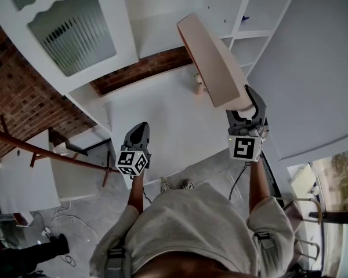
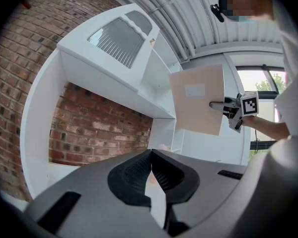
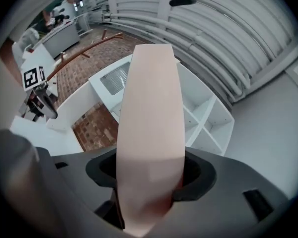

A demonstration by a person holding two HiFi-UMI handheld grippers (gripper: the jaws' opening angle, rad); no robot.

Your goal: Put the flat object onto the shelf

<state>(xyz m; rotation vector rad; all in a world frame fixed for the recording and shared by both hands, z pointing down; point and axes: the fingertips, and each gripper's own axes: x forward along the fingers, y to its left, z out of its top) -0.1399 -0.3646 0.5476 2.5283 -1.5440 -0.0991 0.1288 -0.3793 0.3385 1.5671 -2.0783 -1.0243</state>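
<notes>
The flat object (image 1: 211, 59) is a thin pale pink board or book, held up on edge in front of the white shelf unit (image 1: 252, 33). My right gripper (image 1: 243, 104) is shut on its lower end. In the right gripper view the flat object (image 3: 149, 128) fills the middle and sits clamped in the right gripper (image 3: 149, 182). My left gripper (image 1: 140, 127) hangs lower left over the white desk surface (image 1: 162, 114), shut and empty. In the left gripper view the left gripper (image 2: 150, 170) has its pads together, and the flat object (image 2: 198, 99) shows face-on.
A brick wall (image 1: 139, 71) backs the white desk niche. A small pale item (image 1: 197, 81) stands on the desk near the wall. A cabinet door with ribbed glass (image 1: 75, 28) is at upper left. Open cubby compartments (image 3: 208, 123) lie to the right.
</notes>
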